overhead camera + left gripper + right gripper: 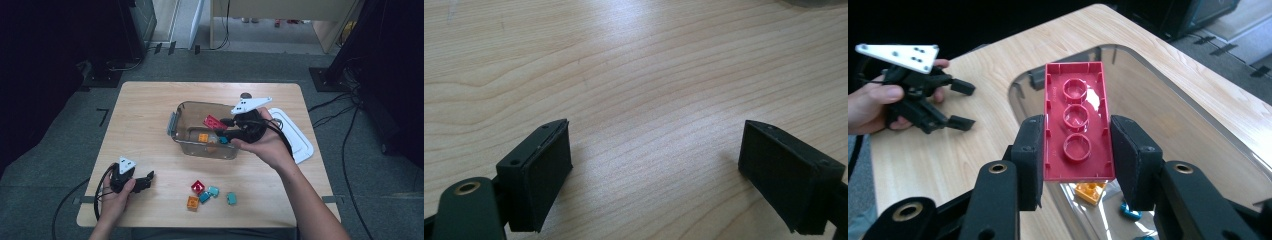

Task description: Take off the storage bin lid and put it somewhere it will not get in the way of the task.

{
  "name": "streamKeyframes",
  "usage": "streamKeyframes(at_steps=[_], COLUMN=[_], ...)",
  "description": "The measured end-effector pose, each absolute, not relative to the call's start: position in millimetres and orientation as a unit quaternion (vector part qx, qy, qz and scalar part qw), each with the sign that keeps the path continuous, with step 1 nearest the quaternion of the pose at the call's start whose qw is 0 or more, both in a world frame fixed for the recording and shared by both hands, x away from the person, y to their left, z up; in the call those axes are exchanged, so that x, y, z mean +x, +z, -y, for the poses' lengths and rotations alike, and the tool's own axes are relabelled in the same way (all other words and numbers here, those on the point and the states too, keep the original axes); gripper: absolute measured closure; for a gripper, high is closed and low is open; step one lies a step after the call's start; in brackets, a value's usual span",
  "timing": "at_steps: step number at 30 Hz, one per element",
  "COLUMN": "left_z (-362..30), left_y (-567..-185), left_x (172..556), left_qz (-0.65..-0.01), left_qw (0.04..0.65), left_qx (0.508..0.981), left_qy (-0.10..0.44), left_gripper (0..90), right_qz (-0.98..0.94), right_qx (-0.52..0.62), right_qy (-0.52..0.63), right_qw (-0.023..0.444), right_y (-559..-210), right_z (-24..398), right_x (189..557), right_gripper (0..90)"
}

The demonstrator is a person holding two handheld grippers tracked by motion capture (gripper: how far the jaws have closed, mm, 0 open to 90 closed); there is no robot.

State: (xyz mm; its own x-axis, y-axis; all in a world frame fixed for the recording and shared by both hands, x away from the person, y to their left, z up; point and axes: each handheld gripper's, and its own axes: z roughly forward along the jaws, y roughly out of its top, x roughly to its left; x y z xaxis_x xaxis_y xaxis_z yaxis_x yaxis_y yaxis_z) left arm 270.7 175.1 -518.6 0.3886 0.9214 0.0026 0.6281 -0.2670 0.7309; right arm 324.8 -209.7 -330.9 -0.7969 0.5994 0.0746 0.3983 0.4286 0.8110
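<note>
- Red brick [1077,130], a long flat building block, sits clamped by its long sides between the jaws of the right gripper [1077,165], hollow underside facing that gripper's camera
- From the high view the brick [214,122] hangs over the clear plastic bin [186,107], which stands right of the table's middle with its white lid [300,137] lying near the right edge
- Inside the bin lie an orange brick [203,137] and a small teal piece [223,140]
- Left gripper [142,181] rests near the front left corner, jaws wide apart with only bare wood between them
- Loose blocks wait near the front edge: a red one [198,187], an orange one [193,202] and teal ones [214,191]
- Step in hand, as I judge it: carrying the brick into the bin
- Next move calls for lowering it clear of the bin wall, then parting the jaws so it drops beside the orange brick
</note>
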Motion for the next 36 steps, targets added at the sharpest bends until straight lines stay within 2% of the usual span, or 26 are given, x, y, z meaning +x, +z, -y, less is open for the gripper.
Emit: streamKeyframes(at_steps=[36], left_z=[-175], left_y=[-519], left_x=[271], left_qz=[-0.507], left_qw=[0.331], left_qx=[0.765], left_qy=[0.221], left_gripper=[13.5], right_qz=[-0.843], right_qx=[0.388], right_qy=[0.362], right_qw=[0.087], right_y=[-379], right_z=[191], right_x=[391], right_gripper=[59.8])
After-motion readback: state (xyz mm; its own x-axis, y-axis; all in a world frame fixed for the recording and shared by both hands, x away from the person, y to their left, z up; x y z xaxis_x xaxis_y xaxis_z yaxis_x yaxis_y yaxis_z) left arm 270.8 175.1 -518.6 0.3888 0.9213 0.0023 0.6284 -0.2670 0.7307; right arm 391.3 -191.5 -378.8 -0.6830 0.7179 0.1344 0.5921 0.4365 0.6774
